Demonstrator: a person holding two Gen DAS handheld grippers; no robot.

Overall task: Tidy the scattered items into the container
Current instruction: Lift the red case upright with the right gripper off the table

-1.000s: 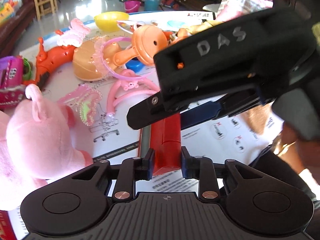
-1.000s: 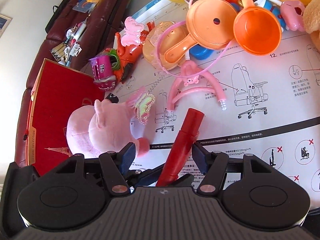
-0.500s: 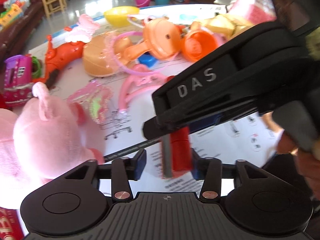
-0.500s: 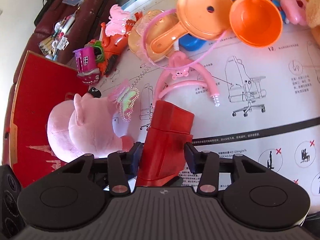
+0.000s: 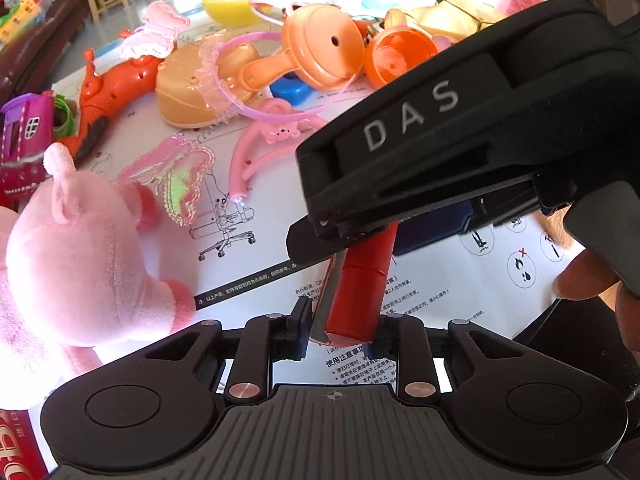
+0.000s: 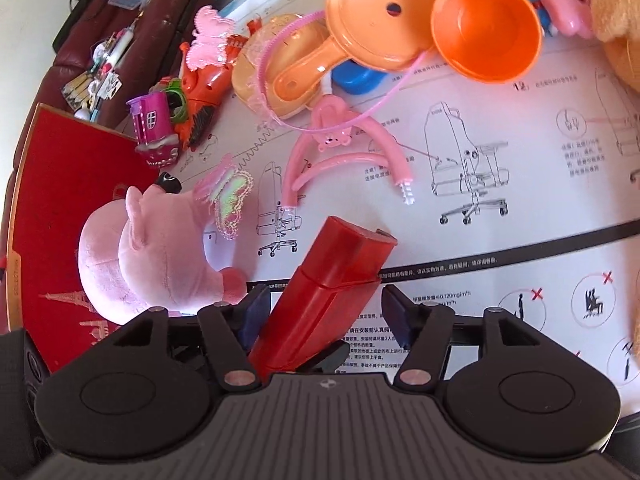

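Here the red case (image 6: 320,296) tilts lengthwise up-right, away from the camera.

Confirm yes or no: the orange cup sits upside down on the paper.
No, the orange cup lies tipped among the toys with its open mouth facing the right wrist camera.

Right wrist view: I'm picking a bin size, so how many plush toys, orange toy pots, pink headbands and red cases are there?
Plush toys: 2, pink pig, tan plush
Orange toy pots: 2, pan, cup
Pink headbands: 2, thick band, thin frilly band
Red case: 1
Total: 7
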